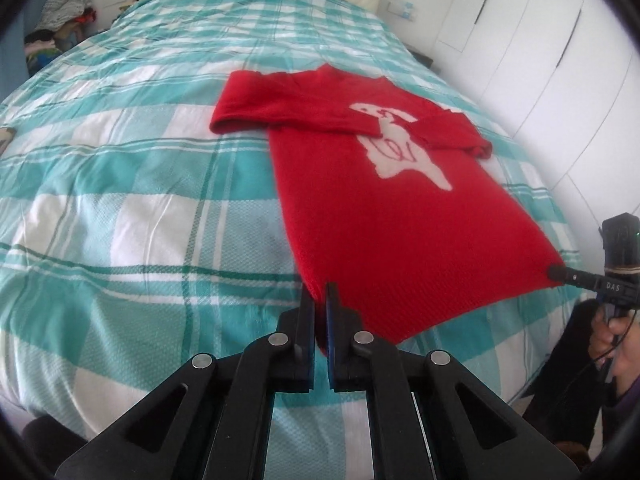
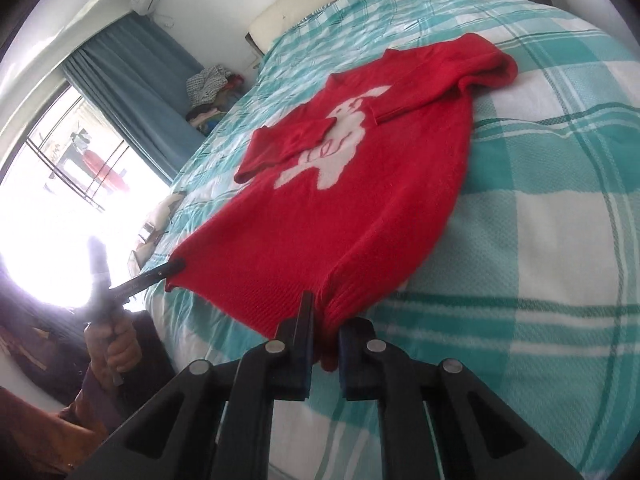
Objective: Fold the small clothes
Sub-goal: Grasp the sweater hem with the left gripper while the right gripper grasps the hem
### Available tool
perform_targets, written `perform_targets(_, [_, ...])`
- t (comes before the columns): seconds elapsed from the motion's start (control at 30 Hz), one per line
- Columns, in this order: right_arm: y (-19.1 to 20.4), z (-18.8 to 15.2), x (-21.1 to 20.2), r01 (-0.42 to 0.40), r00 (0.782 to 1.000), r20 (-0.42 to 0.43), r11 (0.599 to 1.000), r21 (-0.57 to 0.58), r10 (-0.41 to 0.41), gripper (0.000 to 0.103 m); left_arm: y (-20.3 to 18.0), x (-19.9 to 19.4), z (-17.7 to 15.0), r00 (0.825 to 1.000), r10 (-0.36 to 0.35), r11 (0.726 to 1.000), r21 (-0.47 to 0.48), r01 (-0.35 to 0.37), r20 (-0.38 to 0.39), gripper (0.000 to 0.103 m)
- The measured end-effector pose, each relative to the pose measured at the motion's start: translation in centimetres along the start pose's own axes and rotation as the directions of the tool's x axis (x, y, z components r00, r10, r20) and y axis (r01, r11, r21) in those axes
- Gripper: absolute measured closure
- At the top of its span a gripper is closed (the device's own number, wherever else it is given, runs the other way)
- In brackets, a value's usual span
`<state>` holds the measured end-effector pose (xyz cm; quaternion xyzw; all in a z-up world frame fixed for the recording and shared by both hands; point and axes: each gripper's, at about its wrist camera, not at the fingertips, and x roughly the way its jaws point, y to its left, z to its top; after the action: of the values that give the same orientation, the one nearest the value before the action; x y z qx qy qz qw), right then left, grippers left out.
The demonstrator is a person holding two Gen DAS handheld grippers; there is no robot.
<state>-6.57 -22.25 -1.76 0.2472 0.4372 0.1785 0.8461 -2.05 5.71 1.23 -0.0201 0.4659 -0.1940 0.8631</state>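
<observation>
Pinching the two bottom corners of the red knitted sweater with a white animal figure (image 1: 360, 208), both tools are clamped on cloth: the left gripper (image 1: 320, 300) bites the hem corner on its side, the right gripper (image 2: 326, 320) holds the ribbed hem corner on the other. The sweater lies flat on the teal-and-white checked bedspread (image 1: 120, 200), both sleeves folded across its chest.

Risks, as I judge them — each grip takes only a thin edge of loose knit, so a corner could slip free during the lift toward the collar. Uneven raising of the two hands would skew the fold. A quick pull might also drag the body along the bedspread and shake the folded sleeves (image 2: 292, 140) out of place.
</observation>
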Motion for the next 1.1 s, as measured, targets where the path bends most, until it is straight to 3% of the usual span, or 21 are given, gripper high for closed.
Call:
perform_targets(0.07, [-0.8, -1.0, 0.1, 0.045, 0.998, -0.039, 0.997, 0.059, -0.043, 0.095, -0.5, 1.5, -0.6, 0.998, 0.034, 0.999, 0.011, -0.033, -0.051, 0.1])
perform_targets(0.17, [-2.0, -1.9, 1.2, 0.188, 0.979, -0.093, 0.979, 0.082, -0.18, 0.096, -0.5, 3.6, -1.6, 0.992, 0.077, 0.997, -0.004, -0.078, -0.105, 0.1])
perform_targets(0.27, [-2.5, -2.3, 1.7, 0.219, 0.974, -0.088, 0.967, 0.127, -0.209, 0.098, 0.0, 3.7, -2.0, 0.991, 0.081, 0.995, -0.041, -0.086, -0.106, 0.101])
perform_targets(0.4, [-1.3, -2.3, 2.2, 0.299, 0.953, -0.075, 0.952, 0.062, -0.294, 0.098, -0.5, 3.9, -2.5, 0.987, 0.13, 0.991, -0.011, -0.132, -0.092, 0.1])
perform_targets(0.53, [-1.9, -2.6, 2.6, 0.303, 0.953, -0.055, 0.95, 0.079, -0.299, 0.098, -1.2, 4.7, -2.9, 0.979, 0.185, 0.983, 0.029, -0.183, -0.09, 0.1])
perform_targets(1.1, [-2.0, -3.9, 2.5, 0.299, 0.953, 0.013, 0.948, 0.108, -0.302, 0.098, -0.2, 4.7, -3.1, 0.986, 0.138, 0.99, -0.019, -0.14, -0.088, 0.099])
